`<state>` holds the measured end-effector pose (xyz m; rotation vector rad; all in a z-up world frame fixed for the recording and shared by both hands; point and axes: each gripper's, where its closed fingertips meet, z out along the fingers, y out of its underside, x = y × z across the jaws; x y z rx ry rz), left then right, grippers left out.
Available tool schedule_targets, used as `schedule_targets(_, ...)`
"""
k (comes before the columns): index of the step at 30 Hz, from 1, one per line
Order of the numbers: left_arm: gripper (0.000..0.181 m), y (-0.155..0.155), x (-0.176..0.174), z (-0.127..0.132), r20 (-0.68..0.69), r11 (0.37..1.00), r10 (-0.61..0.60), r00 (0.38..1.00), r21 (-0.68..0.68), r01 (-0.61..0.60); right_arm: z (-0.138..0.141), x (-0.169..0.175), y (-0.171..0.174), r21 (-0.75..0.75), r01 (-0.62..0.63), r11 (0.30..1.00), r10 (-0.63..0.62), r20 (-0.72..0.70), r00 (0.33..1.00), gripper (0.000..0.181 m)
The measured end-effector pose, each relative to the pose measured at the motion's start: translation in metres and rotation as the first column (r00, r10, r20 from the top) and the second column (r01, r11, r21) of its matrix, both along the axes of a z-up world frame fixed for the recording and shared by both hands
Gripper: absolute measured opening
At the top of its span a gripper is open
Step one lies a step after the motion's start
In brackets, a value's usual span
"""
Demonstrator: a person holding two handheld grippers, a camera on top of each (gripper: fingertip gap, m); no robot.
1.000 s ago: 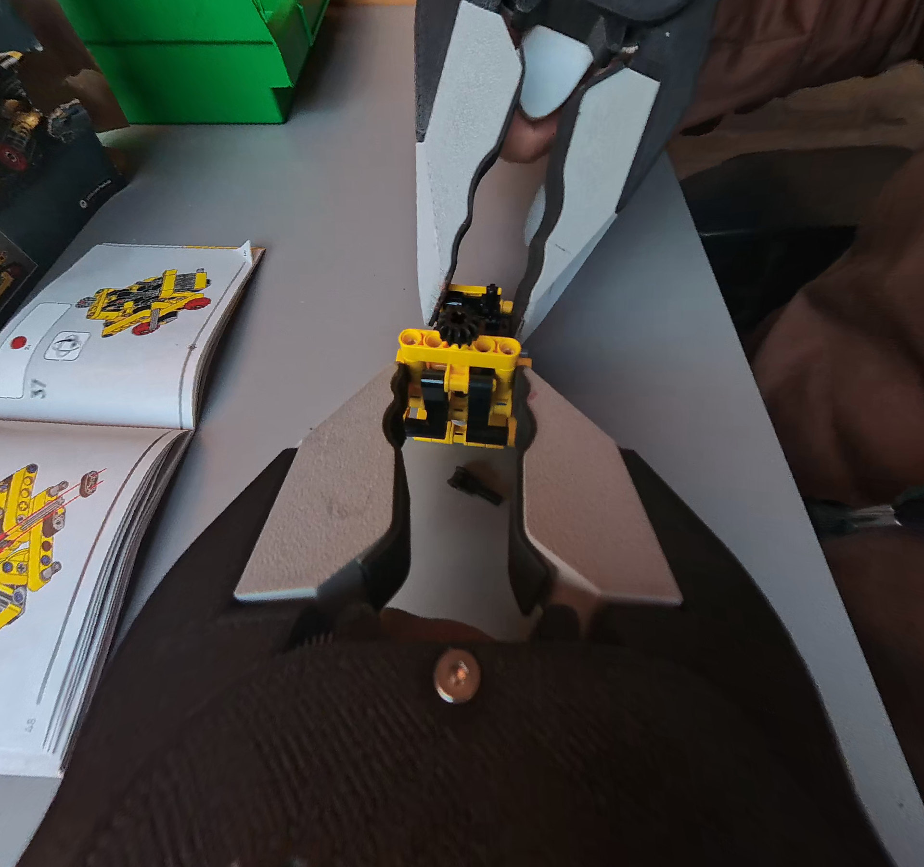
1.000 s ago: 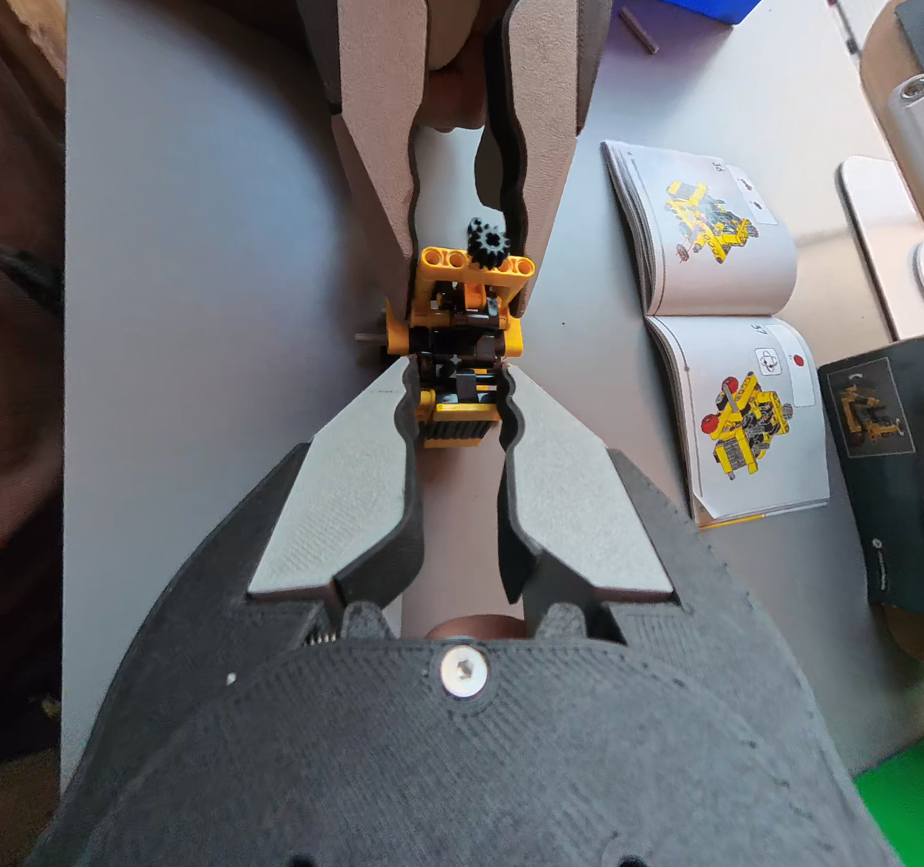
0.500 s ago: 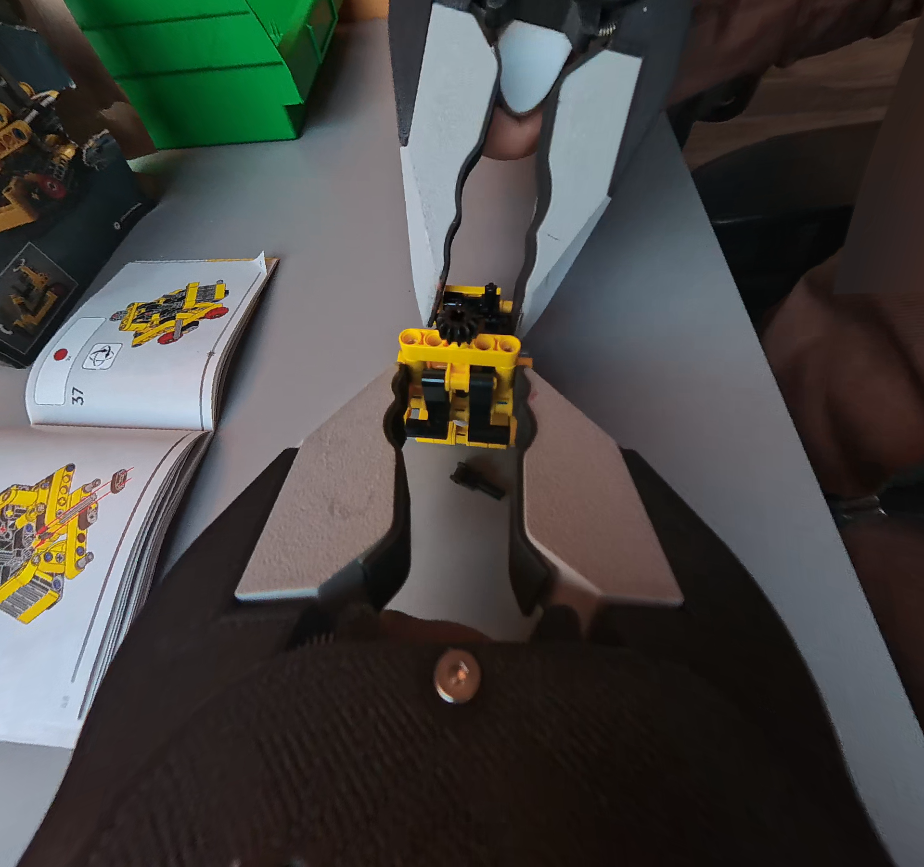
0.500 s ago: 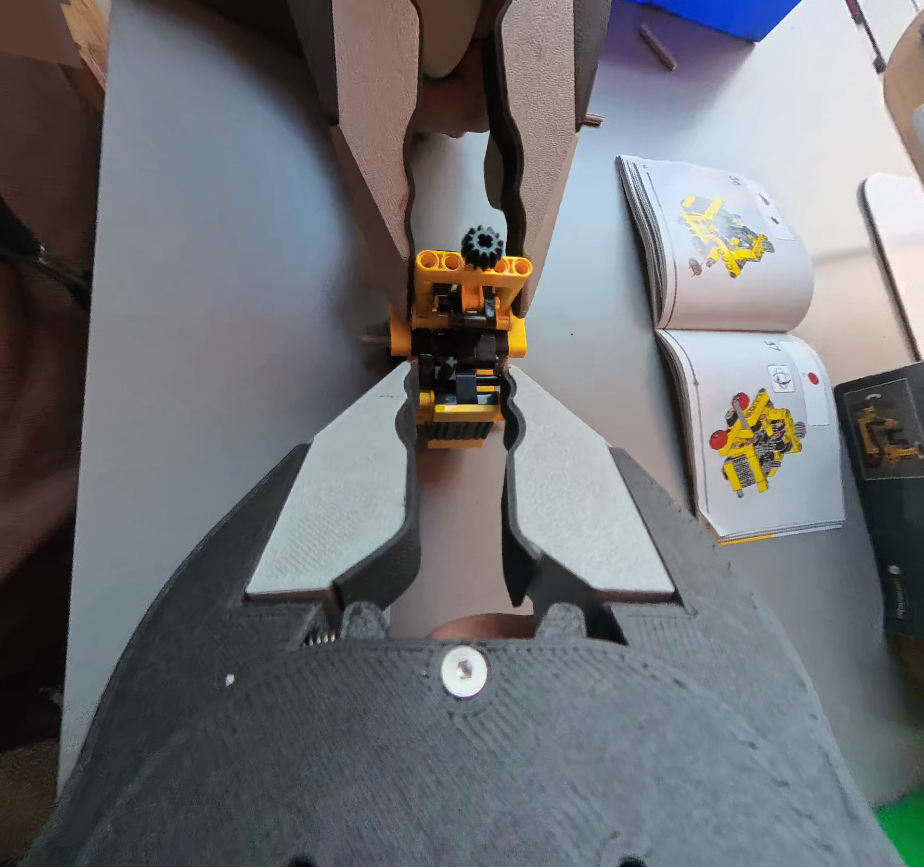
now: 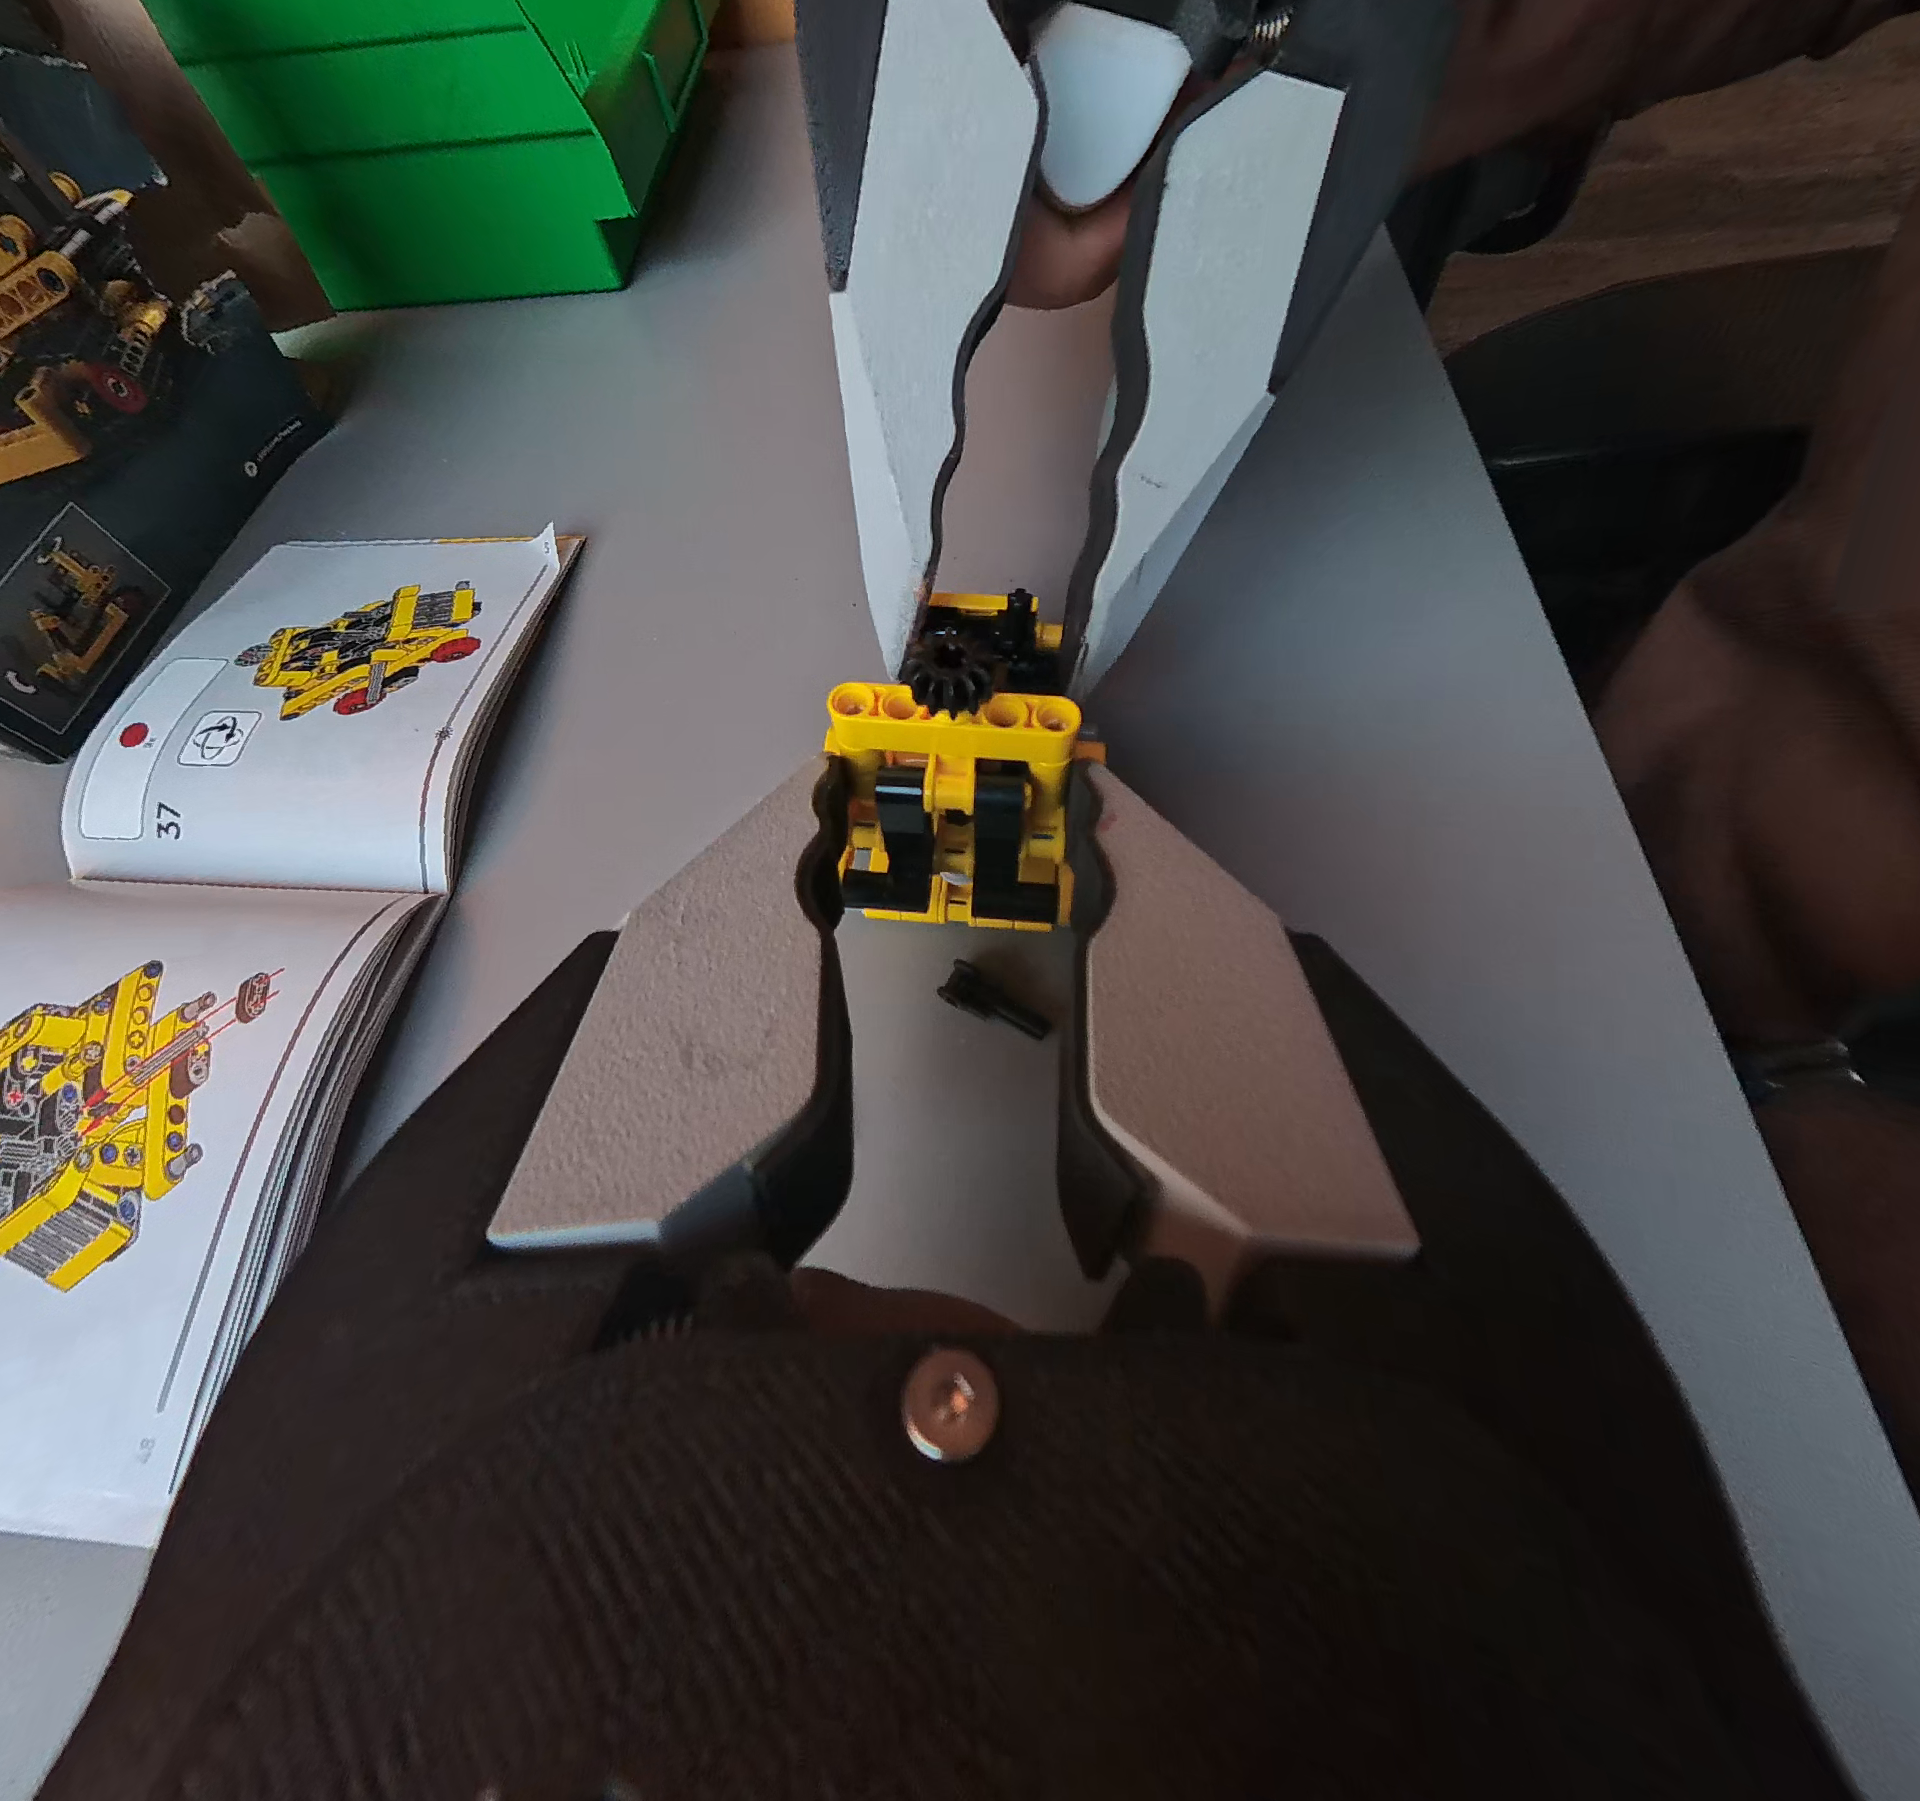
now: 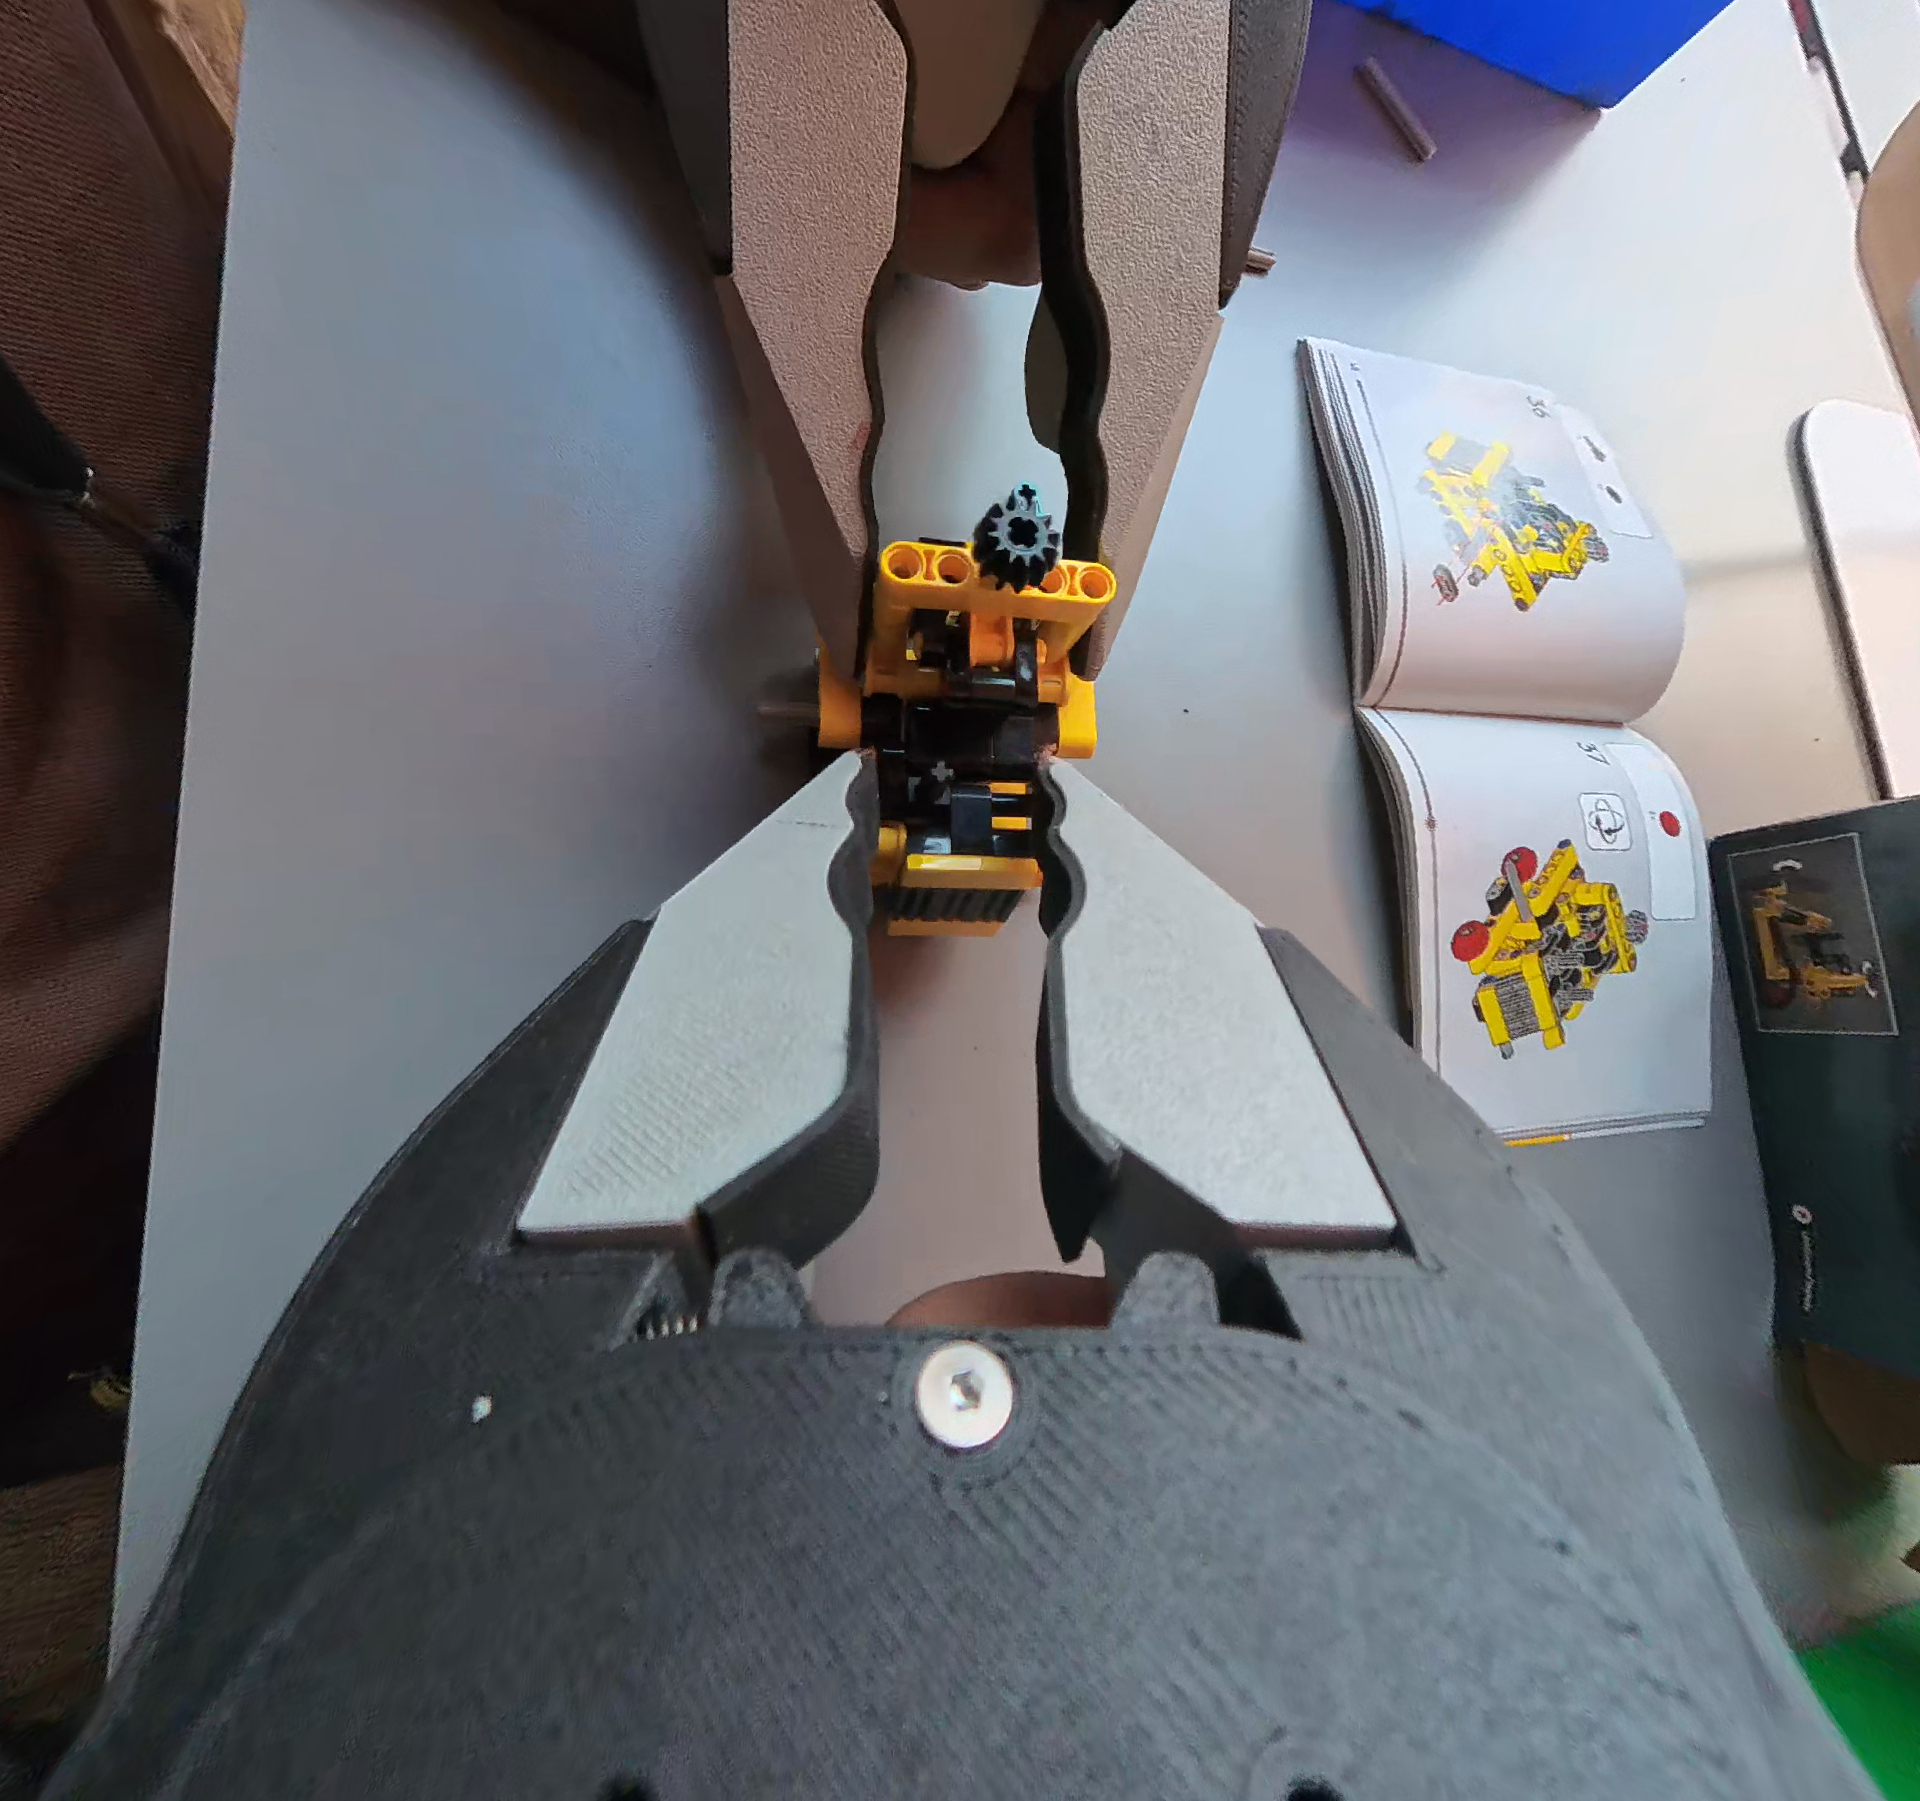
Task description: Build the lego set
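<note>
**Half-built model held between two grippers**

In the left wrist view, a dark set box and green bins stand at the far left of the grey table. Next comes the open instruction booklet, its pages showing a fuller yellow vehicle with red wheels. At centre, the left gripper is clenched on the near end of the yellow-and-black lego assembly, held above the table. A black gear sits on its yellow beam. The right gripper grasps the opposite end, jaws closed on it. A loose black pin lies on the table just below the assembly.

Judging by the booklet, the build looks partly done: a core chassis exists, but no wheels are visible on it and much bodywork seems to remain. The pin is probably a next part.
</note>
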<state>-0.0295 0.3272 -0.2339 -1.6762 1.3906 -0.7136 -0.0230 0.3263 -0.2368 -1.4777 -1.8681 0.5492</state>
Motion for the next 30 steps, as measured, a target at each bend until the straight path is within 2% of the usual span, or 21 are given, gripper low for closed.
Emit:
schedule_targets(4,0.039,0.0001,0.0000,-0.0001,-0.002,1.000,0.001,1.000,0.002,-0.001,-0.0005,0.0001,0.0002,-0.027,-0.009,1.000,0.009,0.015,1.000,0.027)
schedule_targets(16,0.039,0.0008,-0.0005,-0.0009,-0.004,1.000,0.011,1.000,-0.013,-0.011,-0.0022,0.0016,0.0013,0.034,-0.085,0.996,0.079,0.163,0.983,0.024)
schedule_targets(28,0.039,0.0043,-0.0015,-0.0016,0.000,0.998,0.044,0.999,-0.039,-0.044,-0.0023,0.0009,0.0051,0.058,-0.094,0.994,0.085,0.137,0.987,0.023)
schedule_targets(30,0.039,0.0036,-0.0010,-0.0016,0.000,0.998,0.043,0.999,-0.041,-0.043,-0.0024,0.0013,0.0047,0.027,-0.087,0.996,0.083,0.137,0.987,0.023)
